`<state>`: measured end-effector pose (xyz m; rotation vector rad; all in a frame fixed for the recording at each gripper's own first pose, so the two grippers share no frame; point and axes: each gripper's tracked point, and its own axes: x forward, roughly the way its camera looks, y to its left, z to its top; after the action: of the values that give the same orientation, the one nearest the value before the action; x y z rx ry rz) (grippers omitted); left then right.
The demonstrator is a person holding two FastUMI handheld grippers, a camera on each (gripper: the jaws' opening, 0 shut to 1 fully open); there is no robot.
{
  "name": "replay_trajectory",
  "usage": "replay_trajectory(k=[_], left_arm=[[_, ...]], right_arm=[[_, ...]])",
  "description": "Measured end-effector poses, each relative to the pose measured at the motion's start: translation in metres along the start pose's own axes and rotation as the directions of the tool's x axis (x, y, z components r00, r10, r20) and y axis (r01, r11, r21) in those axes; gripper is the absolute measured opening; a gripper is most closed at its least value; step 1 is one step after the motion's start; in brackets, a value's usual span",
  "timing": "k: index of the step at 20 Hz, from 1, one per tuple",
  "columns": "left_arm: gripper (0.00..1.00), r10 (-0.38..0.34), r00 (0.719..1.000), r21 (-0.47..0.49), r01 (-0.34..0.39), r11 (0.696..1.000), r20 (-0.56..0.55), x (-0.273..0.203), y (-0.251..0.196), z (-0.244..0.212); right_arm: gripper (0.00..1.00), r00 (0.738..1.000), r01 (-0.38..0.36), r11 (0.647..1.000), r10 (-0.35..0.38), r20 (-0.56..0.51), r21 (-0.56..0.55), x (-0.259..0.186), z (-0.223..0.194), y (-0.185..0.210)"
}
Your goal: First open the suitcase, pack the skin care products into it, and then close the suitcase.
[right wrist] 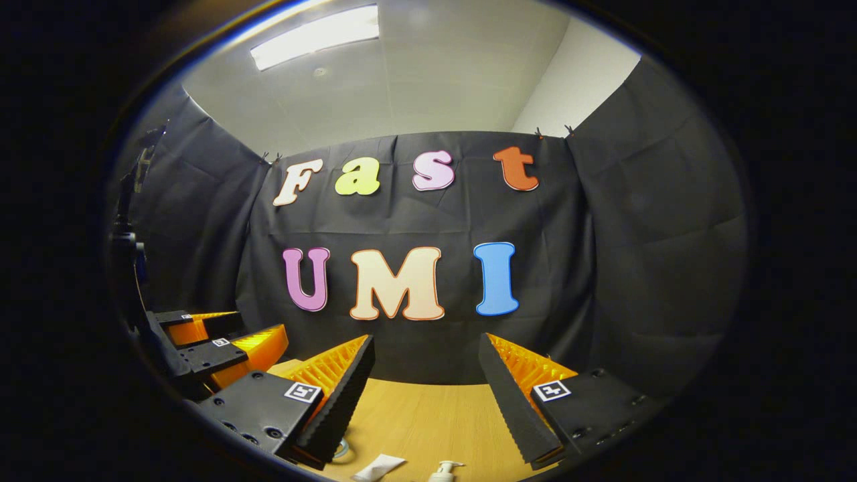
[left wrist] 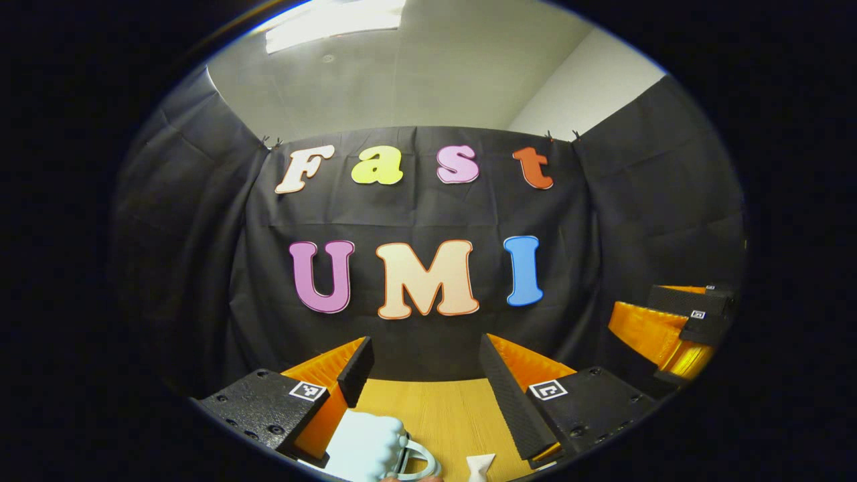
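Setting: a purpose-built recording booth inside an office-like room, not a home. You worked at a wooden table [right wrist: 428,415] hemmed in on three sides by black cloth [right wrist: 629,268] hung as walls, pinned up with small clips [right wrist: 271,158] at the seams. Above the cloth you had plain white room walls [left wrist: 589,87], a pale ceiling [right wrist: 435,73] and a long ceiling light panel [right wrist: 315,37]. At the left edge of the right gripper view stood a dark stand or tripod [right wrist: 127,221].
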<state>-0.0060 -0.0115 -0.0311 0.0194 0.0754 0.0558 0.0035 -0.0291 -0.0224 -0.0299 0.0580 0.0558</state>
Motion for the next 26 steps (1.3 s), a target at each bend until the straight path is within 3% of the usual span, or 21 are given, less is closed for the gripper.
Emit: replay_trajectory(k=[5, 10, 13, 16, 21, 26], left_arm=[[0.94, 0.026, 0.994, 0.066, -0.020, 0.998, -0.106, -0.011, -0.015, -0.048], [0.92, 0.011, 0.957, 0.069, 0.009, 0.998, -0.288, -0.011, -0.028, -0.127], [0.93, -0.005, 0.907, 0.049, 0.029, 0.998, -0.422, -0.008, -0.029, -0.180], [0.93, -0.016, 0.836, 0.040, 0.045, 0.998, -0.548, -0.011, -0.028, -0.231], [0.92, -0.037, 0.760, 0.051, 0.091, 0.995, -0.649, -0.009, -0.024, -0.282], [0.92, -0.022, 0.646, 0.022, 0.061, 0.998, -0.763, -0.009, -0.013, -0.333]], right_arm=[[0.99, 0.993, -0.098, 0.994, 0.100, -0.061, 0.039, -0.004, -0.033, -0.007], [0.98, 0.993, -0.080, 0.996, 0.082, -0.090, 0.023, 0.002, -0.046, -0.023], [0.98, 0.992, -0.052, 0.999, 0.053, -0.114, 0.016, 0.006, -0.052, -0.028], [0.99, 0.991, -0.020, 1.000, 0.019, -0.132, -0.009, 0.008, -0.058, -0.034], [0.99, 0.985, 0.025, 0.999, -0.030, -0.167, -0.032, 0.006, -0.068, -0.038], [0.99, 0.978, 0.057, 0.995, -0.072, -0.196, -0.084, 0.004, -0.074, -0.039]])
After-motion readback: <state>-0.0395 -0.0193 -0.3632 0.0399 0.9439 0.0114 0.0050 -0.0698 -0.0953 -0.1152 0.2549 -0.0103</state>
